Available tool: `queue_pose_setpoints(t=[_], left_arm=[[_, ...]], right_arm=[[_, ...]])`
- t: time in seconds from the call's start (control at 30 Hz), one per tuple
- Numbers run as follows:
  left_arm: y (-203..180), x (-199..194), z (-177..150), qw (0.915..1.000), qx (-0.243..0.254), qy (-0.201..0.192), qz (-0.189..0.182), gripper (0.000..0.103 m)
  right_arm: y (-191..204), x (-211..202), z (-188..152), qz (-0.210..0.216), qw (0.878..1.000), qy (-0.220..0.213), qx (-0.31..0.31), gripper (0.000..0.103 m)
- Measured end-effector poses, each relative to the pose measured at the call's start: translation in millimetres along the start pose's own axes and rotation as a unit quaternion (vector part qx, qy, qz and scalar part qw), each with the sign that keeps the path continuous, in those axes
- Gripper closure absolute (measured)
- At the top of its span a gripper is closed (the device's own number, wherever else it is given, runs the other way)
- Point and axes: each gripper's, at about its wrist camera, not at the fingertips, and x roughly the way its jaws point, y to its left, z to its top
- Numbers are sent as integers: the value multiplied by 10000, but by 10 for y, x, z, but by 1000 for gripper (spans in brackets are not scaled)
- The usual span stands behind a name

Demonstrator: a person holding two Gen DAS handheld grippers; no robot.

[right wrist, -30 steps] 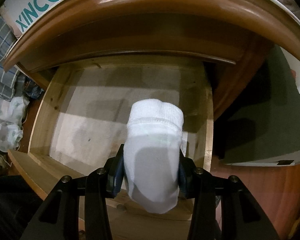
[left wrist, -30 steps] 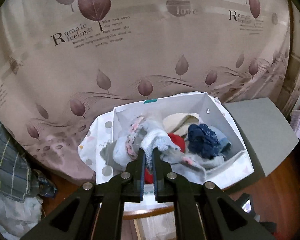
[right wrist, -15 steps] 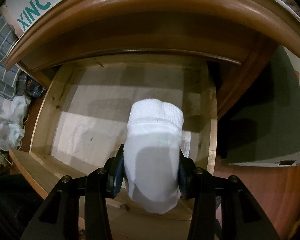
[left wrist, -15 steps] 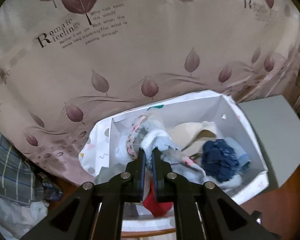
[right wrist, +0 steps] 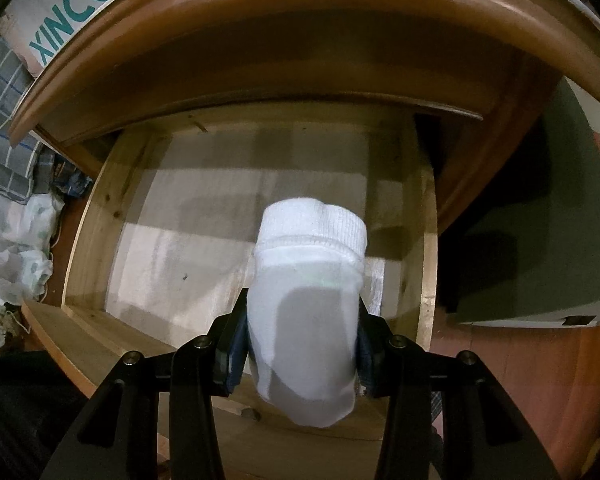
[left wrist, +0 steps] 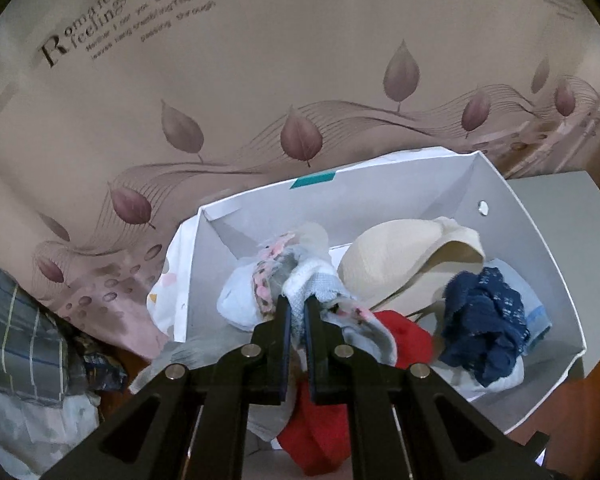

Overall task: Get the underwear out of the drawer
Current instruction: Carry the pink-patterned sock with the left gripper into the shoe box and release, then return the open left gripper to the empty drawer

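Left wrist view: over the past second the left tongs (left wrist: 296, 312), clamped on a pale blue-grey knit garment (left wrist: 312, 284) with a red piece (left wrist: 320, 432) hanging beneath, have come down nearer the white box (left wrist: 380, 196) of underwear, so this load appears about to be dropped among the garments already moved. Right wrist view: the right tongs (right wrist: 302, 344), unmoved and pointing steeply down, grip a rolled white garment (right wrist: 308, 308) above the drawer (right wrist: 428, 240), whose visible floor is bare.
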Motion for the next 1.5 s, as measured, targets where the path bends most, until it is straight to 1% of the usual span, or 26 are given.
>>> queue_pose_setpoints(t=[0.27,0.5,0.57,0.63,0.7,0.87,1.03,1.1,1.2,1.3,1.5], left_arm=[[18,93,-42,9998,-95,80,133,95],[-15,126,-46,9996,-52,131,241,94],[-8,126,-45,9995,-69,133,293,93],[2,119,-45,9994,-132,147,287,87],[2,105,-49,9994,-150,143,262,84],[-34,52,-73,9994,-19,127,332,74],[-48,-53,-90,9995,32,-1,321,57],[-48,-90,-90,9995,35,-22,299,53],[-64,-148,-89,9994,88,-53,339,50],[-58,-236,-91,9994,84,-128,314,45],[12,-450,-178,9993,-23,-300,209,44]], right_arm=[[-4,4,3,14,10000,23,13,61],[1,4,3,7,10000,29,9,61],[-1,3,5,27,10000,27,17,61],[1,3,4,24,10000,27,5,61],[3,6,-6,27,10000,24,4,61],[1,10,-11,20,10000,15,26,61],[5,2,-10,36,10000,-9,32,61],[-2,7,-5,31,10000,-3,36,60],[2,2,-7,36,10000,-10,21,60],[-2,2,-6,47,10000,-29,44,60],[-1,5,-10,23,10000,-28,50,60]])
